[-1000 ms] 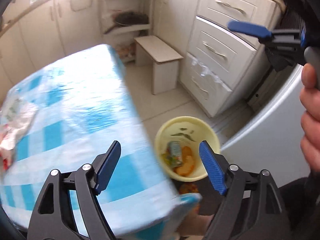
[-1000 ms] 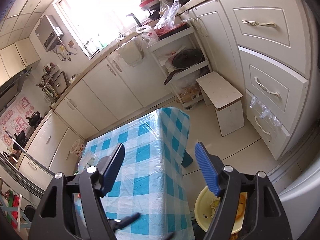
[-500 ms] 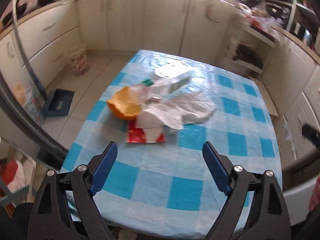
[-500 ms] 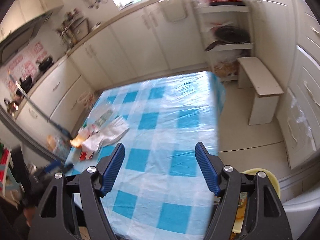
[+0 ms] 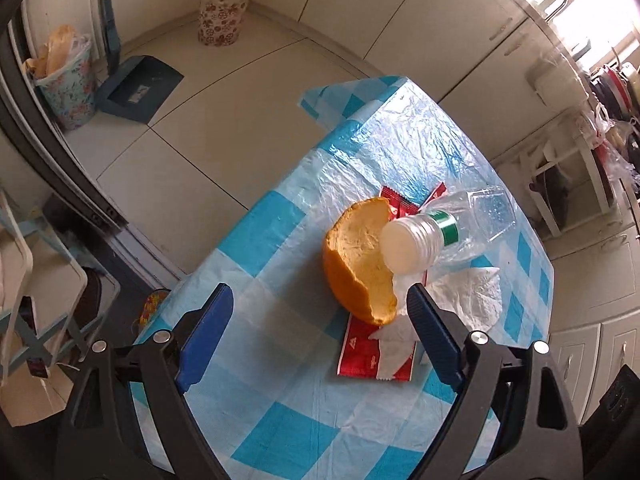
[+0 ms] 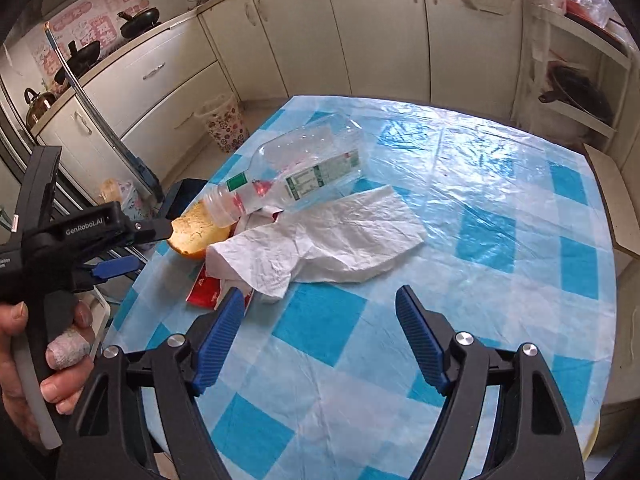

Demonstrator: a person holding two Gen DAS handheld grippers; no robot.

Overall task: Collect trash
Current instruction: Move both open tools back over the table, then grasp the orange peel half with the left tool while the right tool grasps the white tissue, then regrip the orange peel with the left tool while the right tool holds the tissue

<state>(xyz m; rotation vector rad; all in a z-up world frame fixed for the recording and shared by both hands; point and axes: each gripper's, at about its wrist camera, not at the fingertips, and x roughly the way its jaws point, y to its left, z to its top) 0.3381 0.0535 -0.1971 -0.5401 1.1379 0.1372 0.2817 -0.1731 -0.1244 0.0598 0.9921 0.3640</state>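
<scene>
A pile of trash lies on the blue-checked table: an orange peel half, an empty clear plastic bottle resting on it, a crumpled white tissue and a red wrapper. My left gripper is open and empty, just short of the peel. In the right wrist view the peel, bottle, tissue and wrapper lie beyond my open, empty right gripper. The left gripper shows there beside the peel.
On the floor stand a floral bin, a lined bin and a dark dustpan. White cabinets line the walls. A shelf with a pan stands at the right. The table edge drops off at the left.
Both grippers have swung from the floor bowl and table end toward the trash pile. The left gripper has come in close to the orange peel; the right has closed in on the tissue.
</scene>
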